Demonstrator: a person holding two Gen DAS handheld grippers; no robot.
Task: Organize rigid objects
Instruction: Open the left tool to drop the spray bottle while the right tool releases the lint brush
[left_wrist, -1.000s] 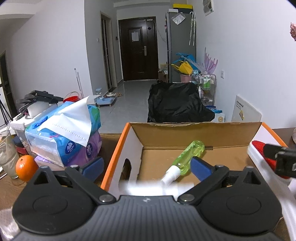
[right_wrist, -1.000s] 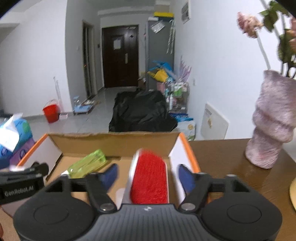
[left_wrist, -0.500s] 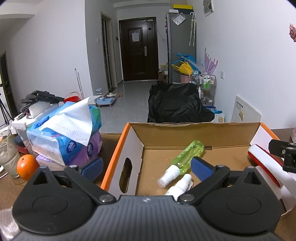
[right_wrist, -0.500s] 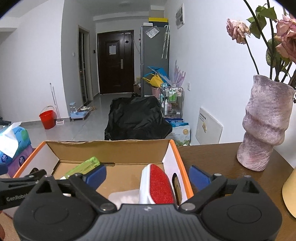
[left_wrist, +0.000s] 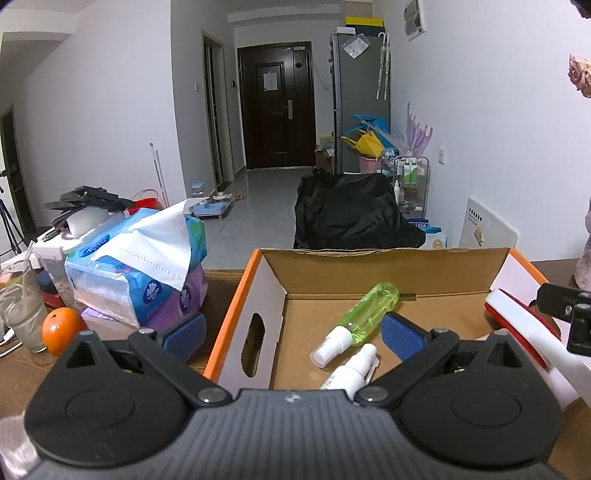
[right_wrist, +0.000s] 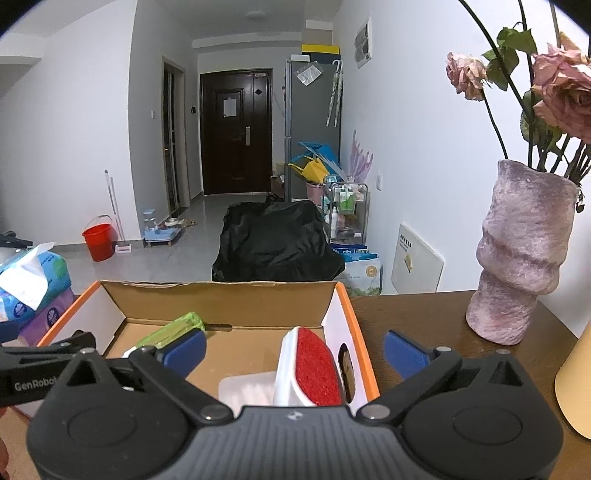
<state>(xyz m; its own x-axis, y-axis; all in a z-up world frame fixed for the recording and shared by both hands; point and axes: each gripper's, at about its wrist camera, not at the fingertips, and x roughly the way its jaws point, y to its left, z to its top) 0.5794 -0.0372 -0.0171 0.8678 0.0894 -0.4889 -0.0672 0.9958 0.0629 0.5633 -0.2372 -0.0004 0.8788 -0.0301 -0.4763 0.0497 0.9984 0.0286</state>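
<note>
Leaning on edge against the cardboard box's (right_wrist: 343, 310) wall at 3 o'clock, the red-faced brush (right_wrist: 308, 365) could be tipped if clipped by the right gripper (right_wrist: 293, 350), whose jaws have just been opening and are empty. The left gripper (left_wrist: 291, 332) is spread, empty. "GenRobot" is read at 9 o'clock.

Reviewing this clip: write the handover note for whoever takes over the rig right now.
Left gripper: open, empty, straddling the box's left wall.
Right gripper: jaws have just been opening, now wide; the red brush sits between them untouched, leaning on the right inner wall of the box.
In the box: green bottle, white bottle, brush, and a white tray beside the brush.
Done: brush released in the box.
Left: the orange is out on the table, possibly next; other loose items not clearly visible.
</note>
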